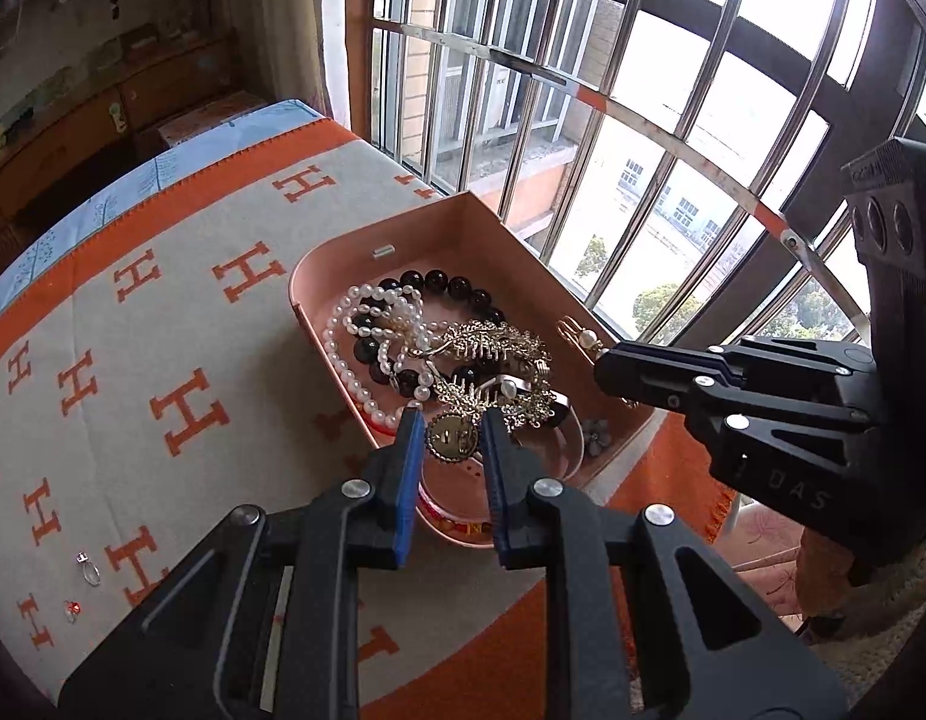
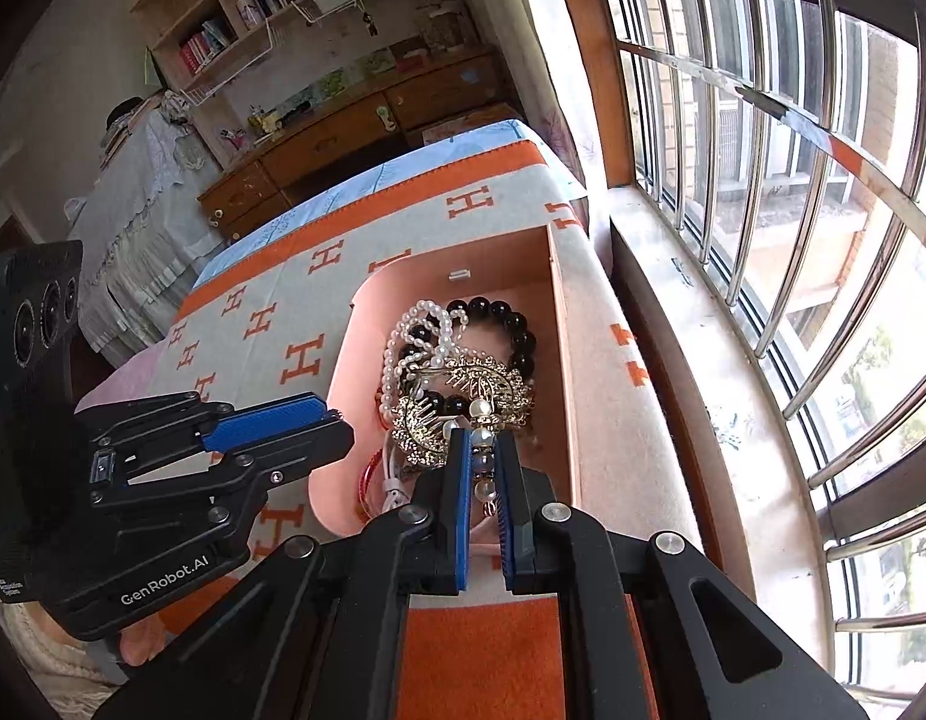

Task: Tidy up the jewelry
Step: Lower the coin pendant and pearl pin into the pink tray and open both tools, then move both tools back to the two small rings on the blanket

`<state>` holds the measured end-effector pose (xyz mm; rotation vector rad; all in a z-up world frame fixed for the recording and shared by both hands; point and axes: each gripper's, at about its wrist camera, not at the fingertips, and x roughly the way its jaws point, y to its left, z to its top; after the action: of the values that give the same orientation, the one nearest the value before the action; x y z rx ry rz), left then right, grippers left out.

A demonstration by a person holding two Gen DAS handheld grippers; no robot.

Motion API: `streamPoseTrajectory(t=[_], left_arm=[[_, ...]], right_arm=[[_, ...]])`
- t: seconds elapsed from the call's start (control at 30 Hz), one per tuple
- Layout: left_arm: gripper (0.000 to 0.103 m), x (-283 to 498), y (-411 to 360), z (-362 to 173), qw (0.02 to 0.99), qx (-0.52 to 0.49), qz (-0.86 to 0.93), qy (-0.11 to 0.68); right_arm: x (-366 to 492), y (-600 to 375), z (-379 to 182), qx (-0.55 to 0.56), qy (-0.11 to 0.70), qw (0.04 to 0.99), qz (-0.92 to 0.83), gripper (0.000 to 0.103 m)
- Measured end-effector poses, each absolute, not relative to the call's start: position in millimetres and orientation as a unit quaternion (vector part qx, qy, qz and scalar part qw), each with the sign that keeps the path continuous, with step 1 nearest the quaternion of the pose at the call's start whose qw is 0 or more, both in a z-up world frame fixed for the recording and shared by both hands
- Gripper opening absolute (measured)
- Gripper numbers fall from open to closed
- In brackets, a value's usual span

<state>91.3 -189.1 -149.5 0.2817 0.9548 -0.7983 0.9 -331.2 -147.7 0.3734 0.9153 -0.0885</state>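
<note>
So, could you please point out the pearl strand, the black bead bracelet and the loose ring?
pearl strand point(image 1: 343, 369): left wrist view, its left run.
black bead bracelet point(image 2: 514, 319): right wrist view, a far bead.
loose ring point(image 1: 90, 569): left wrist view, its band.

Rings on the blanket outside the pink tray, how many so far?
2, both in the left wrist view, near the blanket's lower left: a silver ring and, just below it, a red-stone ring. Others could be hidden behind the hand-held gripper.

left gripper point(image 1: 446, 420): angled downward, jaws narrowly apart around a gold pendant point(image 1: 452, 437) | right gripper point(image 2: 482, 441): angled downward, jaws clamped on a beaded pin point(image 2: 483, 468)
</note>
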Motion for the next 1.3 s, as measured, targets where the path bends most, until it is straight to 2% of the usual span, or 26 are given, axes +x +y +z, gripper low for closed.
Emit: streamPoseTrajectory(t=[0.17,0.23,0.3,0.37,0.67,1.3], left_arm=[[0.018,91,-189,-147,0.821,0.151,-0.349,0.426],[0.028,91,-189,-146,0.819,0.155,-0.347,0.429],[0.058,91,-185,-144,0.820,0.147,-0.346,0.432],[0.064,90,-178,-140,0.826,0.138,-0.345,0.425],[0.064,84,-150,-127,0.840,0.118,-0.325,0.419],[0.064,66,-76,-140,0.856,0.086,-0.262,0.438]], right_arm=[[10,-332,-160,0.183,0.444,0.875,-0.069,0.009],[9,-333,-164,0.190,0.443,0.873,-0.069,0.012],[9,-335,-165,0.192,0.440,0.874,-0.072,0.014],[8,-335,-164,0.193,0.436,0.876,-0.071,0.016],[4,-324,-157,0.180,0.431,0.882,-0.063,0.018],[3,-279,-146,0.144,0.436,0.888,-0.034,0.018]])
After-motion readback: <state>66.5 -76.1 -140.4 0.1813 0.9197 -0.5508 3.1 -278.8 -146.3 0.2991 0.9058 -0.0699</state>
